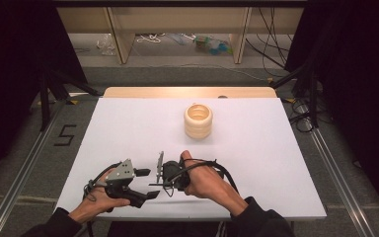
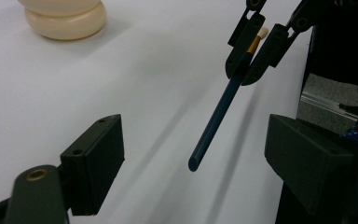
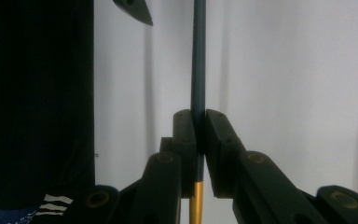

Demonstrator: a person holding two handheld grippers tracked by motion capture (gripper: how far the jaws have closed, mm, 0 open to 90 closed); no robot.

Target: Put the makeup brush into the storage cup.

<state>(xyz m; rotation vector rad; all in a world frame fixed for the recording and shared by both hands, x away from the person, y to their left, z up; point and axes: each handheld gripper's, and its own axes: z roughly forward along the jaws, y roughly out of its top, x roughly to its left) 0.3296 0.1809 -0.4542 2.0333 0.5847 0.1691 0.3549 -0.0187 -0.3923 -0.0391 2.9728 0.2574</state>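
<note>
A dark blue pencil (image 2: 223, 107) with a gold ferrule and a pale eraser is clamped near its eraser end by my right gripper (image 3: 198, 126), which is shut on it. The pencil's free end points toward my left gripper (image 2: 200, 158) and hangs above the table between that gripper's wide-apart pads (image 2: 93, 158), touching neither. In the high view, the left gripper (image 1: 148, 182) and the right gripper (image 1: 157, 184) face each other near the table's front edge. A cream ribbed holder (image 1: 198, 120) stands upright toward the far middle of the table.
A white sheet (image 1: 128, 128) covers the table, with a wooden strip (image 1: 187, 92) along its far edge. Past it are wooden shelf legs, cables and small clutter on the floor. Dark curtains hang at both sides.
</note>
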